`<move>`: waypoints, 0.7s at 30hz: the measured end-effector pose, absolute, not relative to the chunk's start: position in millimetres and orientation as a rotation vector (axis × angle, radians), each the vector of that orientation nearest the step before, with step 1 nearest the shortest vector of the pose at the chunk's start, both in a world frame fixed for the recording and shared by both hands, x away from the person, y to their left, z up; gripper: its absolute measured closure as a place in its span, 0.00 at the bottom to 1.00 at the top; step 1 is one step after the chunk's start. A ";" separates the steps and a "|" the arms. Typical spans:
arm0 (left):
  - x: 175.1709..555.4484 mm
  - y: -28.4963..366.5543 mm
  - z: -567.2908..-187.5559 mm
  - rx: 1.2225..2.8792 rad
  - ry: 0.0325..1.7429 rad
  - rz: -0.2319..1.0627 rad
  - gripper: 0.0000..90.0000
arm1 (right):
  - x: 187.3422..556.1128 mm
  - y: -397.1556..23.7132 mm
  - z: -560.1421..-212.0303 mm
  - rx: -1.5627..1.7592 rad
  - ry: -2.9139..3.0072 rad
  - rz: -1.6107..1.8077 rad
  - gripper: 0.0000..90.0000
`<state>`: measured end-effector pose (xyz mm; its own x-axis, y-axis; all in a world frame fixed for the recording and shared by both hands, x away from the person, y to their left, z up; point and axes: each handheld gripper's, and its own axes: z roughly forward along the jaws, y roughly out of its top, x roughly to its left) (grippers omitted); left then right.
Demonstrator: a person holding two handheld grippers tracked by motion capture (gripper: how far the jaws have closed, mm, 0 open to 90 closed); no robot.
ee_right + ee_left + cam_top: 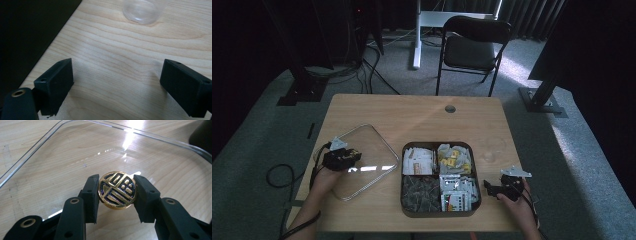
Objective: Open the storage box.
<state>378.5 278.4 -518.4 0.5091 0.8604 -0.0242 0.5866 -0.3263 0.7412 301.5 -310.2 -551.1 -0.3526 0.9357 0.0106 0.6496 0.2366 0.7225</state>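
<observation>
A clear square lid [367,145] lies on the wooden table [412,115], left of a dark four-compartment tray [402,176]. A round gold-and-black knob [117,190] stands at the lid's [62,157] centre. My left gripper [354,156] [117,195] is shut on that knob, one pad pressed to each side. The right gripper [487,186] [116,75] hovers low over bare wood just right of the tray, jaws wide open with nothing between them.
The tray holds white packets [418,161], yellow-and-white packets [454,157], dark packets [420,190] and white printed packets [457,192]. A small clear round cup [493,148] [141,11] stands right of the tray. A black chair [472,45] stands beyond the table.
</observation>
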 end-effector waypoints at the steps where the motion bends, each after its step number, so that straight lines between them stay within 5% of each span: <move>1: 378.5 278.4 -518.4 2.043 1.179 0.494 0.65 | 301.5 -310.2 -551.1 1.452 2.089 0.901 0.12; 21: 393.0 280.1 -530.1 2.035 1.216 0.472 0.62 | 301.5 -310.2 -551.1 1.452 2.089 0.902 0.12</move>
<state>393.0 280.1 -530.1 0.4907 0.8701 -0.0456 0.6110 -0.3063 0.7299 301.5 -310.2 -551.1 -0.3526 0.9357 0.0107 0.6497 0.2366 0.7225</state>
